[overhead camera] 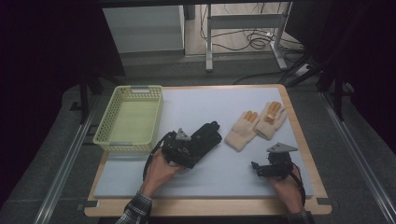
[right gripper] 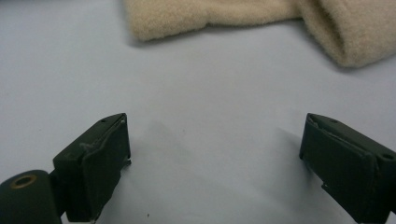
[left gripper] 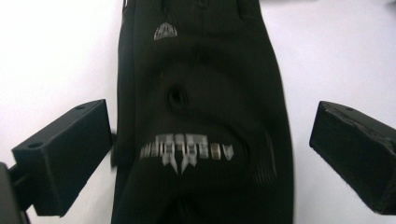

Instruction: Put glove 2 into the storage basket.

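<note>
Both grippers stand apart-jawed. Left gripper (left gripper: pixel 205 154) straddles the black glove (left gripper: pixel 201 116), its cuff between the jaws, apparently lined up for grasping. Right gripper (right gripper: pixel 215 163) rests empty, cream gloves (right gripper: pixel 210 16) just ahead.

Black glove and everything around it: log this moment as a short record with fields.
surface: pale grey mat on a wooden table
black glove: flat on the mat, between the open jaws of the left claw, not yet pinched
left claw: open, astride the glove
right claw: open, over bare mat, short of the cream gloves
cream gloves: pair lying side by side, right of the black glove
basket: yellow-green, on the mat's far left, nothing inside
</note>
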The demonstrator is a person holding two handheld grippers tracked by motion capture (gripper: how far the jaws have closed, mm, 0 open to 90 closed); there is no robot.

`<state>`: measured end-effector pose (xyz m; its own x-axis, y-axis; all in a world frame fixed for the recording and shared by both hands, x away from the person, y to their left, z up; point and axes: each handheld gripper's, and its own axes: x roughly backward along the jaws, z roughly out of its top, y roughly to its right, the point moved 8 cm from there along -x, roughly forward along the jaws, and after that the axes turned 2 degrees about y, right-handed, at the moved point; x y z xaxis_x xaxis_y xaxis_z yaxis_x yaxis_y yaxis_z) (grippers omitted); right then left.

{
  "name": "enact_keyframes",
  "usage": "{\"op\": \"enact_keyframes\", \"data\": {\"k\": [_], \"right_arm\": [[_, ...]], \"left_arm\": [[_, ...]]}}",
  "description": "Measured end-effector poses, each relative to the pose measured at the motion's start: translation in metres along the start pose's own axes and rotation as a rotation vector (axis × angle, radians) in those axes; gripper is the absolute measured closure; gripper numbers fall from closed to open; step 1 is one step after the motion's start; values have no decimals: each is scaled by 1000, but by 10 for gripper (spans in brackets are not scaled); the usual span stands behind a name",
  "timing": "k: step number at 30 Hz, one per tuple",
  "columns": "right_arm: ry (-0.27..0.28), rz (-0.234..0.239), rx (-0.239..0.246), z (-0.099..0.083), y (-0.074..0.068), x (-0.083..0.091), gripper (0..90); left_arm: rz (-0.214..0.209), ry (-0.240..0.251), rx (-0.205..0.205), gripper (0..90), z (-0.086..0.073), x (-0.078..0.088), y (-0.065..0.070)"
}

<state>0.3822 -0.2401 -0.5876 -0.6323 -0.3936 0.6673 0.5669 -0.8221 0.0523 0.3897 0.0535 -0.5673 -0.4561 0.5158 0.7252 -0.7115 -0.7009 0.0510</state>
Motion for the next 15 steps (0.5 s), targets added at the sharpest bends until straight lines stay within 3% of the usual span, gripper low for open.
{"op": "enact_keyframes", "data": {"k": [9,10,12,15], "right_arm": [[0,4,-3,0,0,0,85],[0,4,-4,0,0,0,85],[1,4,-3,0,0,0,85],[0,4,-3,0,0,0,85]], "left_arm": [[23,-77,-13,0,8,-39,-12],[31,-90,-17,0,6,-41,-15],[6,-95,17,0,3,-46,-15],[14,-116,-9,0,2,-45,-11]]}}
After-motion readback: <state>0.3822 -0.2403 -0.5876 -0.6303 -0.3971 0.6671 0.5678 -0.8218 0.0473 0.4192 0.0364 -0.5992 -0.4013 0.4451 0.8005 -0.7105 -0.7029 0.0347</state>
